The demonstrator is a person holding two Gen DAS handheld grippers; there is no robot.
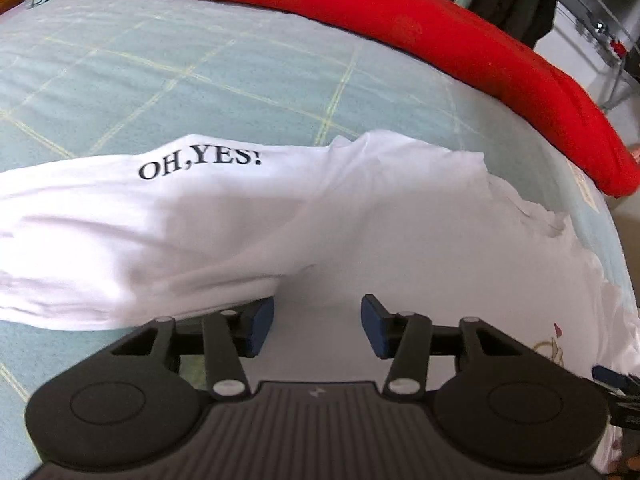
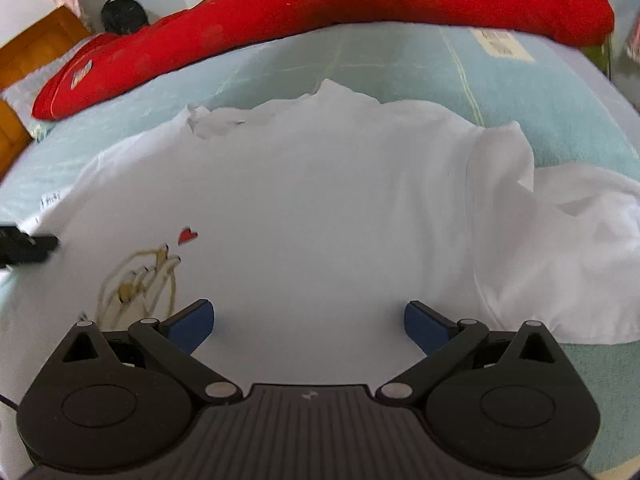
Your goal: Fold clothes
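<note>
My left gripper (image 1: 317, 326) has its jaws partly open, and I see no cloth between the blue pads (image 1: 262, 322); they hold nothing. The gap looks down on flat white cloth of the shirt (image 1: 360, 220). A folded part of the shirt lies just beyond my left pad and reaches away to the left; its lower edge seems to touch the top of that pad, but I cannot tell this for sure. On this fold stands the black print "OH,YES!" (image 1: 200, 164), beyond my pads and to the left of them. The fold runs long from left to right across my view.

My right gripper (image 2: 309, 322) is open wider, and it also holds nothing. Its blue pads (image 2: 192, 322) hover over the flat body of the shirt (image 2: 320, 200). Just beyond my left pad is a yellow drawing (image 2: 140, 280), and a little further a small red heart (image 2: 187, 235). To the right of my right pad a sleeve (image 2: 560, 248) spreads outward. The crumpled far edge of the shirt lies beyond my pads, so the body runs long away from me. At the left edge I see a dark tip of my other gripper (image 2: 28, 246).

Under the shirt is the pale green sheet (image 1: 160, 72) with thin check lines. Farthest from my pads lies a long red blanket (image 2: 320, 4), across the far side of the bed.
</note>
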